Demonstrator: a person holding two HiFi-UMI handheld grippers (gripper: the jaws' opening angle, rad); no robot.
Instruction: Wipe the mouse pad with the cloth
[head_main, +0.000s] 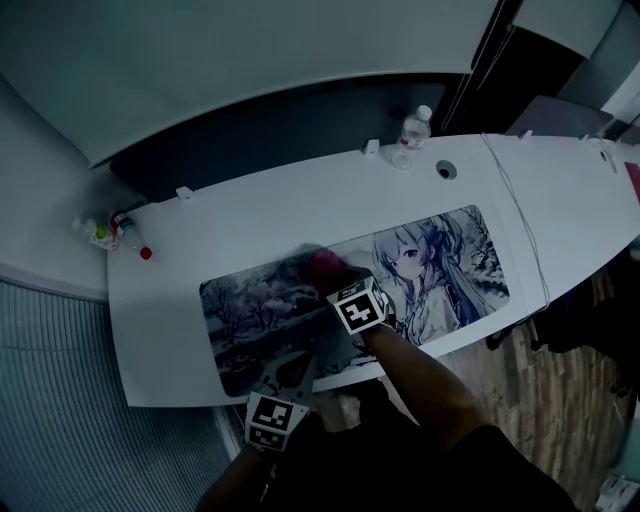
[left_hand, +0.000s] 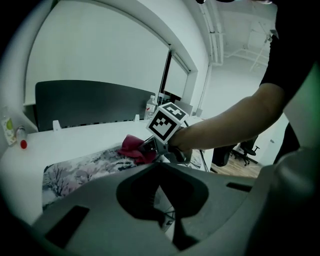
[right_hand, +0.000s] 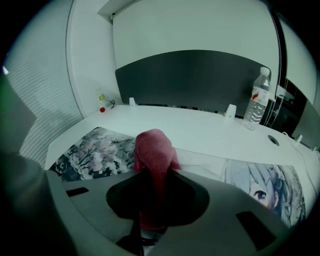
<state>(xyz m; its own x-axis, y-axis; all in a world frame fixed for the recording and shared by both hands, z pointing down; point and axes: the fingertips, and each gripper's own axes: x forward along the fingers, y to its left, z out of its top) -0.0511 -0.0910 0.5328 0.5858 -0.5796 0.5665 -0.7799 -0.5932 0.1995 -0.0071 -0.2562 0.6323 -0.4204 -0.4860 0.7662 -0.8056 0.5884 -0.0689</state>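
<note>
Left gripper (left_hand: 157, 197): jaws together with nothing seen between them, low by the pad's near edge.
Right gripper (right_hand: 155, 200): clamped on the red cloth (right_hand: 154, 150), which bunches up past the jaws.
Cloth position: on the pad (head_main: 450, 260), about mid-length, between the tree scene and the drawn figure.
Progress: wipe looks under way. The dim head view shows no mark of cleaned or uncleaned parts, so I cannot tell how much is covered.
Left to do: probably both ends of the pad.

Right gripper (right_hand: 152, 200) clamping a red cloth (right_hand: 154, 155), cloth bunching over the printed mouse pad (right_hand: 95, 152), water bottle (right_hand: 256, 102) standing on the white desk (right_hand: 200, 127)
</note>
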